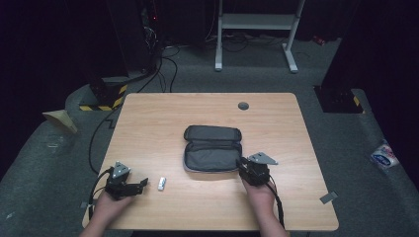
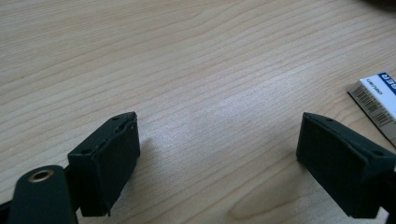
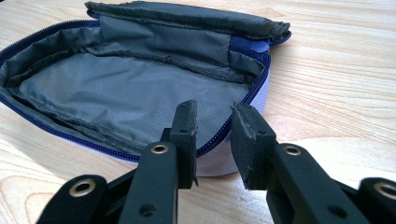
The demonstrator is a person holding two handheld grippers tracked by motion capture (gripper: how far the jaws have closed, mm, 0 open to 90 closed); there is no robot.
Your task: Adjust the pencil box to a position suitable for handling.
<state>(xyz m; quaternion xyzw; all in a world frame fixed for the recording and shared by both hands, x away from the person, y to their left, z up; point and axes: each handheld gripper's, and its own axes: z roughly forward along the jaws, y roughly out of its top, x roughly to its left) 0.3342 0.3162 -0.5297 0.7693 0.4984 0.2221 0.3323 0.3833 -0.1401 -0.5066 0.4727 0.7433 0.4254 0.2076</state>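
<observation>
Overhead and gripper-mounted views of a wooden table (image 1: 148,118) with an open pencil case and a small eraser. The pencil case (image 1: 212,148) lies unzipped near the middle of the table, its lid flap folded back toward the far edge and its grey fabric lining facing up; a blue zip runs around the rim. In the right gripper view the pencil case (image 3: 140,88) shows its inside with nothing visible in it, and the zip edge of its near right corner passes between the two black jaws.

The right gripper (image 1: 245,165), held in the person's right hand, sits at the near right corner of the case. Its jaws (image 3: 212,128) stand close together with a narrow gap between them, one over the lining and one outside the wall; the pads do not visibly press on the rim.

The left gripper (image 1: 141,183), held in the person's left hand, rests low over the table near the front left corner, well apart from the case. Its jaws (image 2: 217,154) are spread wide, with only bare wood between them.

A small white eraser (image 1: 161,183) in a printed sleeve lies flat on the table just to the right of the left gripper, between the two hands. In the left gripper view the eraser (image 2: 378,105) appears beyond the right-hand jaw, untouched
</observation>
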